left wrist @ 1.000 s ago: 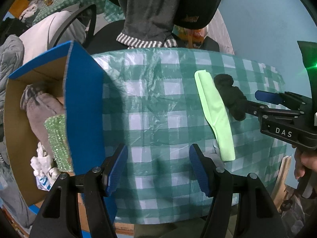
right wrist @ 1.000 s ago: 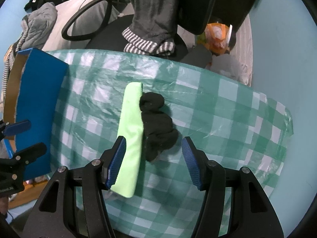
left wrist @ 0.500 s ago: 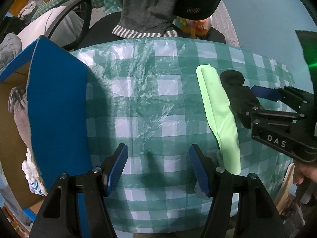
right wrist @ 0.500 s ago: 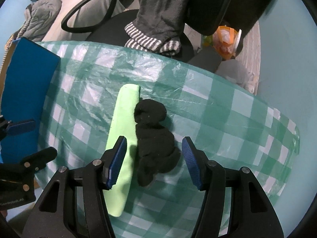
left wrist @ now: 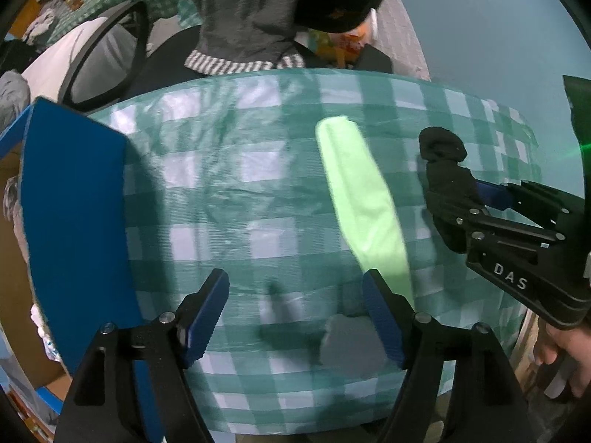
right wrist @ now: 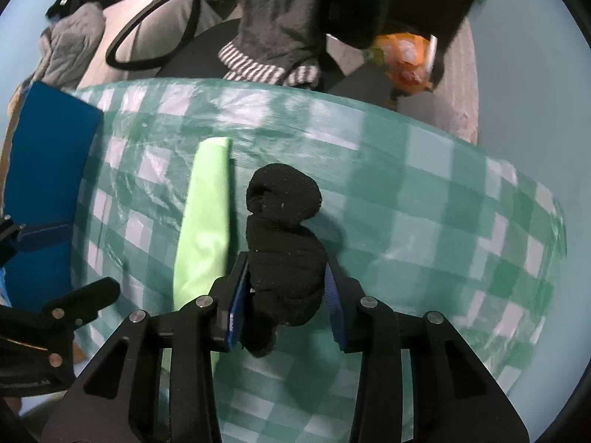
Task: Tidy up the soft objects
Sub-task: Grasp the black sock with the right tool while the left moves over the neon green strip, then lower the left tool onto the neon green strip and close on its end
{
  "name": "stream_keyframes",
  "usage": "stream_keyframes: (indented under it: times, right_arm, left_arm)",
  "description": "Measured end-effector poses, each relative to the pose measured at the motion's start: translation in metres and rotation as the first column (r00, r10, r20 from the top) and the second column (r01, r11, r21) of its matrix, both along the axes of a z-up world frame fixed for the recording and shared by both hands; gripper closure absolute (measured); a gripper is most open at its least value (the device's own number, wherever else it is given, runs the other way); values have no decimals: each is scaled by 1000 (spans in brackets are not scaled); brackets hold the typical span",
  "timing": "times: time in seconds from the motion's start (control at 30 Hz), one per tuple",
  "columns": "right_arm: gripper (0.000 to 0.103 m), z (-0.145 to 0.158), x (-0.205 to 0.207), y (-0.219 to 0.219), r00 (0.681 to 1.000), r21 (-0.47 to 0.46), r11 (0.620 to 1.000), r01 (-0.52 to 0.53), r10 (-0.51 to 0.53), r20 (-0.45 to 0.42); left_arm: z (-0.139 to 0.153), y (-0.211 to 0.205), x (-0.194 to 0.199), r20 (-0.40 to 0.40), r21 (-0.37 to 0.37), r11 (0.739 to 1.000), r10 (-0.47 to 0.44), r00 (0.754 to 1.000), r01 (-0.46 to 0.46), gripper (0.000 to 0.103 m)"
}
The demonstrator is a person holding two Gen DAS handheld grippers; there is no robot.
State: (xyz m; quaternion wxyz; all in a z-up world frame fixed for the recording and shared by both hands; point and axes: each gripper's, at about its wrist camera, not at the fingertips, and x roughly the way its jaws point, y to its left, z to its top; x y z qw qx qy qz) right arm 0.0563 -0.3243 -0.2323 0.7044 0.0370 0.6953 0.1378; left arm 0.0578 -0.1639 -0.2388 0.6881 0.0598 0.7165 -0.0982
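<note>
Now the right gripper (right wrist: 286,288) is closing its blue-padded jaws around the near end of the crumpled black fabric bundle (right wrist: 284,236), which is lying on the green-and-white checked worktop (right wrist: 424,243) just beside the long folded lime-green cloth (right wrist: 205,221). The pads are already pressing the soft sides, so to my eye the squeeze wants finishing squarely before any lift, taking enough bulk that the far lobe is not drooping or dragging the green cloth along. That gripper is pointing steeply down, tilted slightly off vertical. The left gripper (left wrist: 295,313) is hanging straight down over bare cloth, its jaws opening wide and holding nothing, near the blue-sided cardboard box (left wrist: 74,221) where the bundle presumably belongs
</note>
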Motion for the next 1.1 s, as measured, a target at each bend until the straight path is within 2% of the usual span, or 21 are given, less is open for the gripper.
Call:
stream_keyframes:
  times: [0.5, 0.77, 0.87, 0.93, 0.97, 1.0, 1.07, 1.1]
  right_arm:
    - [66, 14, -45, -62, 990, 20, 990, 140, -140, 2]
    - [66, 15, -58, -71, 987, 31, 987, 160, -160, -2]
    - [66, 13, -60, -72, 987, 34, 986, 163, -163, -6]
    - [66, 12, -62, -72, 987, 37, 986, 163, -162, -8]
    - [66, 12, -62, -72, 987, 37, 986, 161, -161, -9]
    - [66, 12, -63, -72, 987, 37, 987, 160, -159, -9]
    - [66, 12, -64, -73, 988, 38, 987, 157, -157, -10]
    - [66, 12, -65, -73, 988, 39, 987, 156, -156, -9]
  left_arm:
    - [-27, -45, -2, -79, 3, 1000, -9, 997, 9, 26]
    - [-48, -57, 1, -106, 59, 998, 9, 994, -3, 26]
    - [-50, -59, 3, -91, 77, 997, 13, 996, -6, 26]
    - [-50, -57, 3, -86, 65, 998, 22, 996, -16, 35]
    - [-50, -57, 3, -89, 59, 998, 25, 996, -20, 48]
    - [-52, -56, 3, -98, 56, 998, 29, 995, -24, 56]
    - [-52, -54, 2, -105, 53, 998, 36, 994, -31, 86]
    - [-52, -53, 2, -104, 50, 998, 38, 994, -33, 90]
